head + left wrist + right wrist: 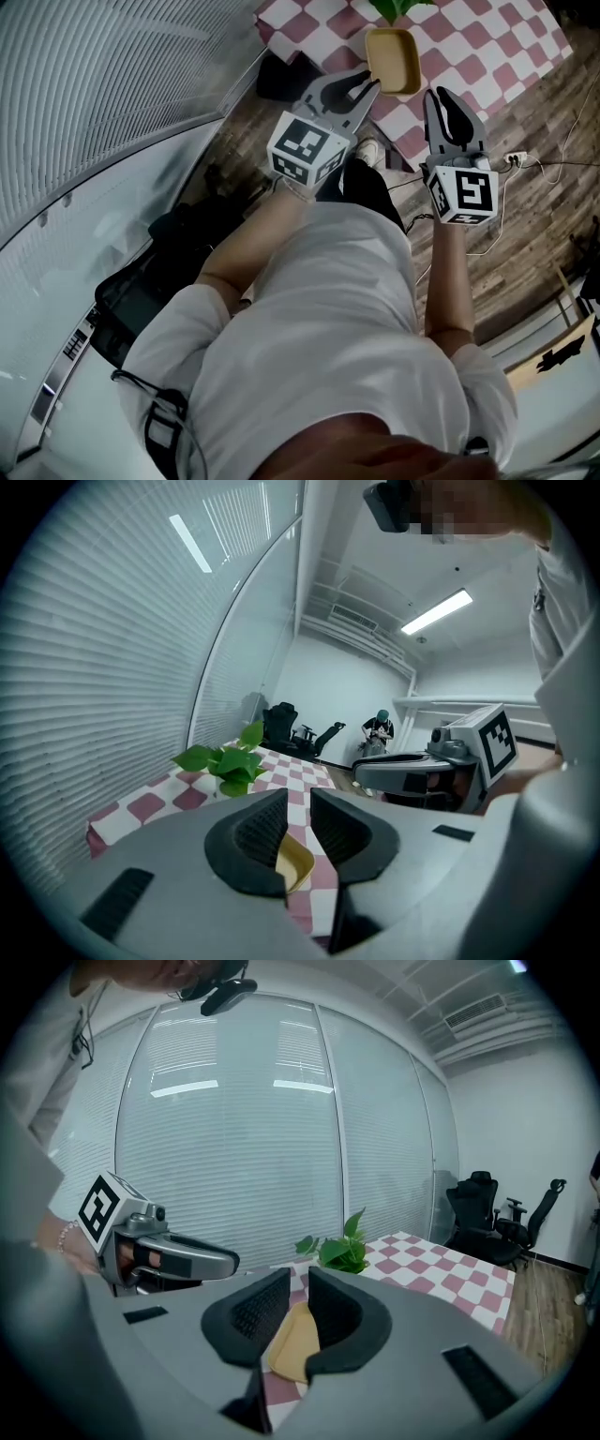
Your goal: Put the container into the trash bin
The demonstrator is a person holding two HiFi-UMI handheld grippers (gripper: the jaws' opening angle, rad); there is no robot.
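Observation:
The container [393, 58] is a shallow yellow-tan tray lying on a table with a red-and-white checked cloth [487, 47]. In the head view my left gripper [366, 86] points at its near left corner and my right gripper [441, 96] hangs just to its right. Neither touches it. Both stand open by a narrow gap with nothing between the pads. In the left gripper view the container [296, 864] shows beyond the left gripper [298, 801]. The right gripper view likewise shows the container [295, 1342] past the right gripper [298, 1290]. No trash bin is in view.
A green potted plant [394, 7] stands on the cloth behind the container. Glass walls with blinds [94, 75] run along the left. Cables and a power strip [520, 159] lie on the wood floor. Black office chairs [487, 1213] and a distant person [378, 728] are across the room.

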